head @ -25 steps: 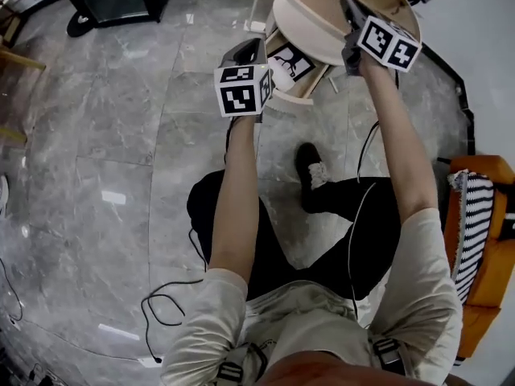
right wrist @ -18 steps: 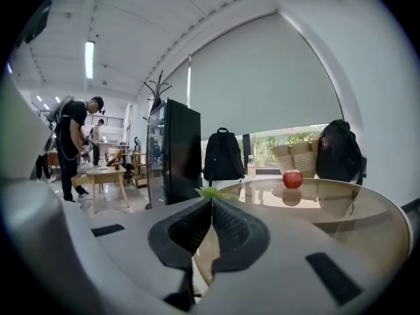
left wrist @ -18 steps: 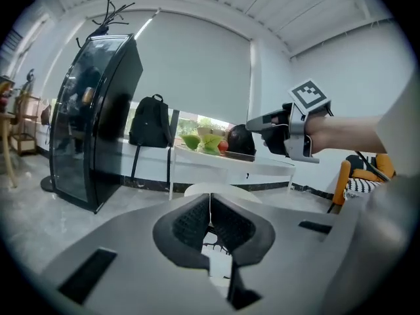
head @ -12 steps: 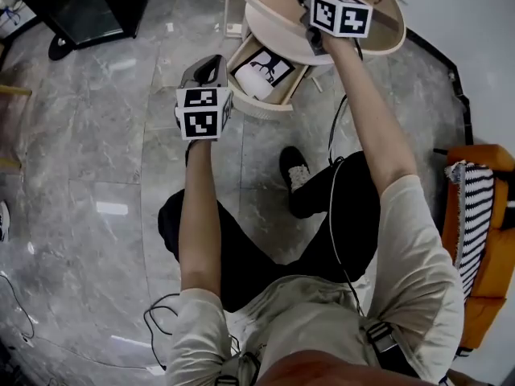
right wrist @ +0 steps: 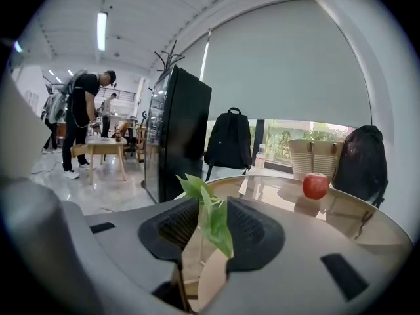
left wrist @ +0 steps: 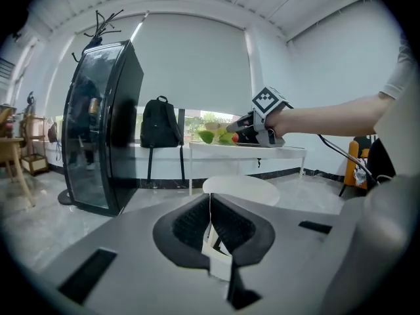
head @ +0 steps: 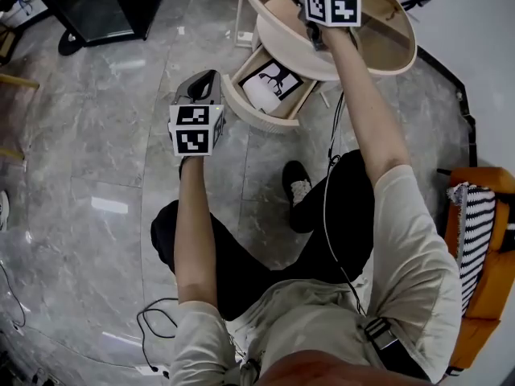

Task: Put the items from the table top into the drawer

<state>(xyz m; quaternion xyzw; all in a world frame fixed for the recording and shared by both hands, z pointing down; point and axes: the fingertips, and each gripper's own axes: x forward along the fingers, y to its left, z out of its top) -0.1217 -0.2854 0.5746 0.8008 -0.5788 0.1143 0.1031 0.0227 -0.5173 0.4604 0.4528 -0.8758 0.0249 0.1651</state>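
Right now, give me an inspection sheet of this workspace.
Surface: round glass table; its drawer is pulled open.
Job's things: greens and apple on the table; white printed item in the drawer.
Clutter: nothing seen.
Grippers: right hand-held gripper jaws have just been opening, greens between them, not clamped; left hand-held gripper shut, empty, off the table.
Cables: black cable on the floor; another runs down from the right arm.
Surroundings: black cabinet, backpack, orange chair, people far off.
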